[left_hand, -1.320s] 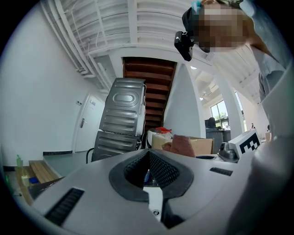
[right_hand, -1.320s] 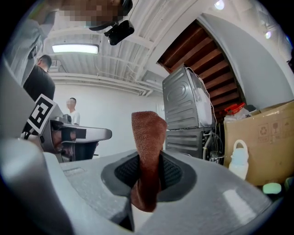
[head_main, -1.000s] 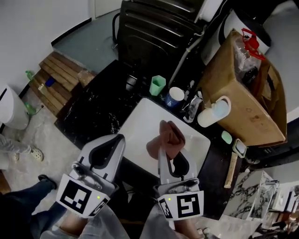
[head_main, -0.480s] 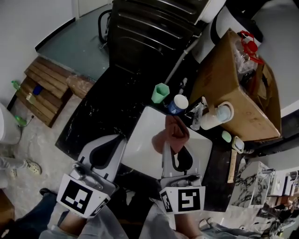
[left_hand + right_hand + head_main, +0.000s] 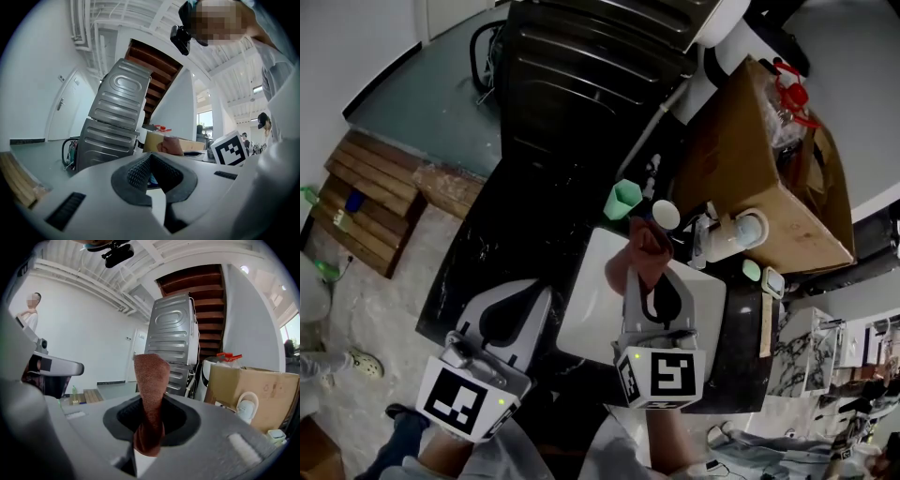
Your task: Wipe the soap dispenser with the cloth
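Brown cloth [image 5: 151, 376] clamped in right gripper [image 5: 149, 404] jaws | left gripper [image 5: 150, 159] jaws clenched, empty | right gripper view: soap dispenser [image 5: 246, 409] apart

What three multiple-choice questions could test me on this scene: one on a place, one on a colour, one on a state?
1. Where is the soap dispenser? A) in the sink B) beside the cardboard box C) on the floor
2. What colour is the cloth? A) reddish-brown B) blue C) white
3. What state is the right gripper in? A) open and empty B) shut on the cloth C) shut on a cup

Answers:
1 B, it stands right against the box behind the basin.
2 A, both views show it reddish-brown.
3 B, the right gripper view shows the cloth pinched between its jaws.
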The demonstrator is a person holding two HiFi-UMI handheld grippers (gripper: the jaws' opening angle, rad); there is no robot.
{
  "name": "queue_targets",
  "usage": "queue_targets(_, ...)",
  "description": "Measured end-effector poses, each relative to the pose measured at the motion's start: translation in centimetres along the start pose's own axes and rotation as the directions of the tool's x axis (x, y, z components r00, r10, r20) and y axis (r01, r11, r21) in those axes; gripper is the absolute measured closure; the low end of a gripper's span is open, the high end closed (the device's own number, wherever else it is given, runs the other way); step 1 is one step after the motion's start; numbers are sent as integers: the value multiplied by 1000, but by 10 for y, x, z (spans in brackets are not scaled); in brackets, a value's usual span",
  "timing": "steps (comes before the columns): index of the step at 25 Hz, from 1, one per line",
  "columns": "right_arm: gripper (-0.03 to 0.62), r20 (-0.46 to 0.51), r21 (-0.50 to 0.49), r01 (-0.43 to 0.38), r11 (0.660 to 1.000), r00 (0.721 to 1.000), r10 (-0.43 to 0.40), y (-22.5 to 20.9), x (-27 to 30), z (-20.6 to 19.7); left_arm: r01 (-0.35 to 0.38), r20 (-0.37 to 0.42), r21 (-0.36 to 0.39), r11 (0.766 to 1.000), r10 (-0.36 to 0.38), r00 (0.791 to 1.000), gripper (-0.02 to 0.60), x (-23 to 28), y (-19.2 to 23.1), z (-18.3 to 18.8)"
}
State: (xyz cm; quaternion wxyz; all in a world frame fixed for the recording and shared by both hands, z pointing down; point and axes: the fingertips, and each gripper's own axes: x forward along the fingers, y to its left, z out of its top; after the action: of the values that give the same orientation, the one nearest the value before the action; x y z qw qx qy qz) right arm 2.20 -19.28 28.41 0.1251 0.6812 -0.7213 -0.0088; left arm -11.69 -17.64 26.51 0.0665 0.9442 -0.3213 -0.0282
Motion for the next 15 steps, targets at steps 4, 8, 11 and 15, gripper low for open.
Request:
queue_targets(4,516,-21,-10,29,1000,999,-29,-2,18,-3,14,-4,-17,1000,-14,1000,578,4,11,-3)
queue_targets(8,516,-37,-19,16,1000,999,-17,-4,38,-3,15,-9,-31,999,-16,1000,578,10,15,-8)
queue_targets(11,516,-38,-43,3,999,999,-5,-6,52,-2,8,-2,-31,999,-8,1000,578,15,16,-8)
queue_targets(15,516,-38,-54,-17,998,999,15,-10,68,-2,-13,-9,-20,1000,12,1000,578,19,14,-9)
